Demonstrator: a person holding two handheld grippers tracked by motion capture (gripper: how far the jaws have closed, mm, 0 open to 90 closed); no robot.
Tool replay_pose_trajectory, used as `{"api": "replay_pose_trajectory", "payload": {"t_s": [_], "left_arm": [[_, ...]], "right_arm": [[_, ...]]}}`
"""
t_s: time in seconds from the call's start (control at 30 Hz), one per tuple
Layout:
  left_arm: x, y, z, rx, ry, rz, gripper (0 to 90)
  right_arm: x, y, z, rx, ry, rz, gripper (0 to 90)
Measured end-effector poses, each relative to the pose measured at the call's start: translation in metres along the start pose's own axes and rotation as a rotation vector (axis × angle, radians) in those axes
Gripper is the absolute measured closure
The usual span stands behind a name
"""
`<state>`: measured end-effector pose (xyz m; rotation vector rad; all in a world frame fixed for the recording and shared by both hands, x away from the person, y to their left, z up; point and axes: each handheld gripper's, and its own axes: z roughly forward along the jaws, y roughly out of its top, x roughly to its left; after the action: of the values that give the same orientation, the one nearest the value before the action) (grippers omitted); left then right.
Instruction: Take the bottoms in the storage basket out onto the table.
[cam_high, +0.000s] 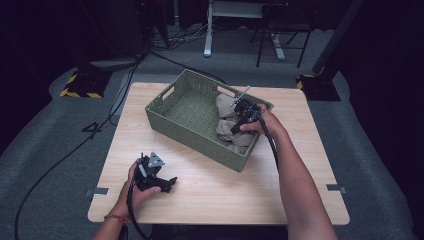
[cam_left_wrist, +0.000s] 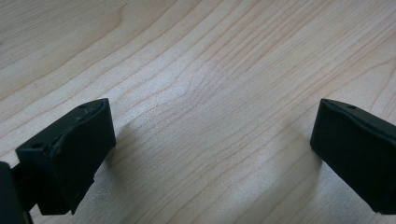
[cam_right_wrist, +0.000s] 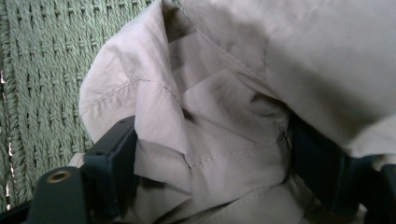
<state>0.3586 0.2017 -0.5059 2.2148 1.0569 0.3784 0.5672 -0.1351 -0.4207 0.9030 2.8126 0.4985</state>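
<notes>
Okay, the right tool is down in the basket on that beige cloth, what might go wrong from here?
1. The right tool straddles a thick bunch of the beige cloth; closing may catch only one loose fold, which could slip out.
2. The cloth lies against the green woven basket wall; lifting might drag or tip the basket, since the left tool rests away on the table.

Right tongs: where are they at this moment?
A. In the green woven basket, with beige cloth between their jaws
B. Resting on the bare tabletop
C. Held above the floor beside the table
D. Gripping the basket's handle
A: the right tongs reach into the green woven basket, and folds of the beige cloth lie between their two black jaws.
</notes>
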Motion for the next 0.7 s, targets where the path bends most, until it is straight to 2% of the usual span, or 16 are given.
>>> {"api": "replay_pose_trajectory", "payload": {"t_s": [0.03, 0.1, 0.13, 0.27, 0.3, 0.37, 0.6, 0.63, 0.7], "left_arm": [[0.000, 0.000, 0.000, 0.000, 0.000, 0.000, 0.4], [0.000, 0.000, 0.000, 0.000, 0.000, 0.000, 0.5], [0.000, 0.000, 0.000, 0.000, 0.001, 0.001, 0.5], [0.000, 0.000, 0.000, 0.000, 0.000, 0.001, 0.5], [0.000, 0.000, 0.000, 0.001, 0.001, 0.002, 0.5], [0.000, 0.000, 0.000, 0.000, 0.001, 0.003, 0.5], [0.000, 0.000, 0.000, 0.000, 0.001, 0.003, 0.5], [-0.001, -0.001, 0.000, -0.002, 0.000, -0.004, 0.5], [-0.001, -0.001, 0.000, -0.002, -0.001, -0.003, 0.5]], "right_arm": [[0.000, 0.000, 0.000, 0.007, -0.003, 0.000, 30.0], [0.001, 0.001, 0.001, 0.016, -0.009, -0.006, 51.8], [0.001, 0.001, 0.001, 0.020, -0.001, -0.009, 56.0], [0.003, 0.000, -0.001, 0.014, -0.010, -0.041, 62.2], [0.004, -0.001, -0.002, -0.005, -0.014, -0.047, 66.8], [0.005, -0.003, -0.003, -0.024, -0.014, -0.055, 70.3], [0.010, -0.008, -0.008, -0.087, -0.047, -0.079, 74.7], [0.012, -0.010, -0.011, -0.117, -0.062, -0.081, 75.6], [0.013, -0.011, -0.013, -0.133, -0.067, -0.080, 76.0]]}}
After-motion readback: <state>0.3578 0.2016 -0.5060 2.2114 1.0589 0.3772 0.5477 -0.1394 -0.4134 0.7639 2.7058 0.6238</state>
